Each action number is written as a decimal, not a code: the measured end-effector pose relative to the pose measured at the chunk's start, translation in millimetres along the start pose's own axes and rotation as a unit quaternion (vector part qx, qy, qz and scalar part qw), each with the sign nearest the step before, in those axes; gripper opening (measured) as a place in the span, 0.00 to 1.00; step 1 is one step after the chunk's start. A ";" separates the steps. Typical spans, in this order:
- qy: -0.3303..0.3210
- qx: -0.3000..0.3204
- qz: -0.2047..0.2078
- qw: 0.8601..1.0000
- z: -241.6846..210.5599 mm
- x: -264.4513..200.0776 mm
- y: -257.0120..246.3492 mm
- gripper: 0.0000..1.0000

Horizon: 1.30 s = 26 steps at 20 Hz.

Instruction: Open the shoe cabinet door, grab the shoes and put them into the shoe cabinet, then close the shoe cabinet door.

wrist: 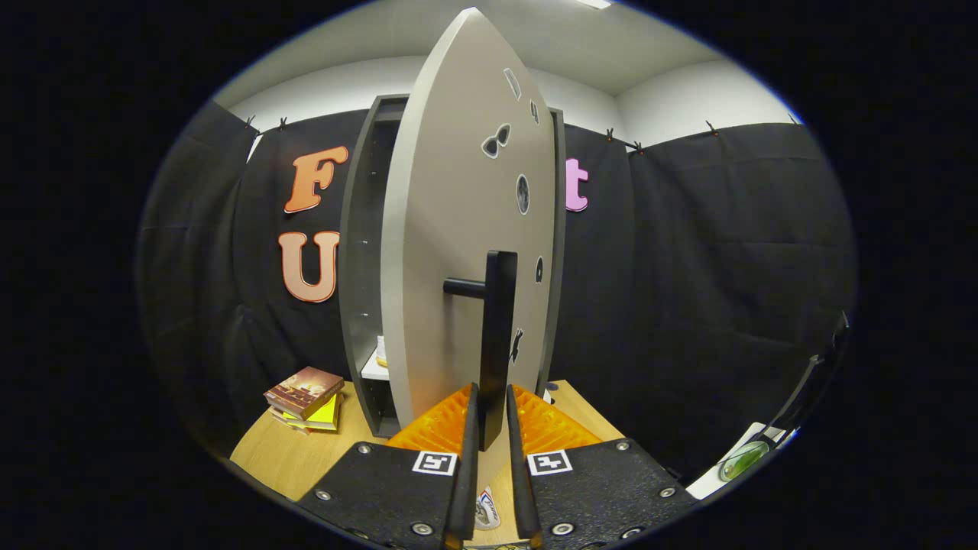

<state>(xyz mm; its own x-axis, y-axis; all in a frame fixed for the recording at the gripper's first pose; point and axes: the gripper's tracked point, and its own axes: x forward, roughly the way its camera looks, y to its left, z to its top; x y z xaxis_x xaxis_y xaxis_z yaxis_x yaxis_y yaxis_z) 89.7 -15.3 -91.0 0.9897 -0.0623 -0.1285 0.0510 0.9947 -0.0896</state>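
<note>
The shoe cabinet (357,267) is a tall dark-framed unit standing on the wooden table (283,458). Its grey door (451,229) is swung out towards me, so I look almost along its face. A black vertical bar handle (498,328) stands off the door on a short post. My gripper (491,391) holds the lower end of that handle, with the two black fingers (467,428) pressed on either side of it. Through the gap beside the door I see a white shelf (374,368) with a small pale object on it, too hidden to name.
A stack of books (306,397) lies on the table beside the cabinet's base. Small dark stickers dot the door face. Off the table's far side, a white object with a green part (745,458) sits low against the black cloth wall.
</note>
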 end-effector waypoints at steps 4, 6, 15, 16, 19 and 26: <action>0.000 0.006 -0.017 1.000 -1.7 -1.3 -3.8 0.20; 0.001 0.007 -0.025 1.000 -2.1 -1.5 -6.3 0.20; 0.020 0.001 -0.139 0.990 -15.6 -14.8 -74.3 0.21; 0.026 -0.006 -0.158 0.987 -19.9 -20.3 -83.4 0.21; 0.030 -0.017 -0.193 0.981 -24.5 -36.0 -99.5 0.29; 0.024 0.006 -0.174 0.984 -48.3 -61.4 -66.4 0.68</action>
<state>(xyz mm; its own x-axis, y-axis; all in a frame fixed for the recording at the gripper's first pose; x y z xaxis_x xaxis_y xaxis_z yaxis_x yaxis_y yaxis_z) 19.0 -81.5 -124.9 0.9045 -0.4036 -0.1379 0.3885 0.9131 -0.1240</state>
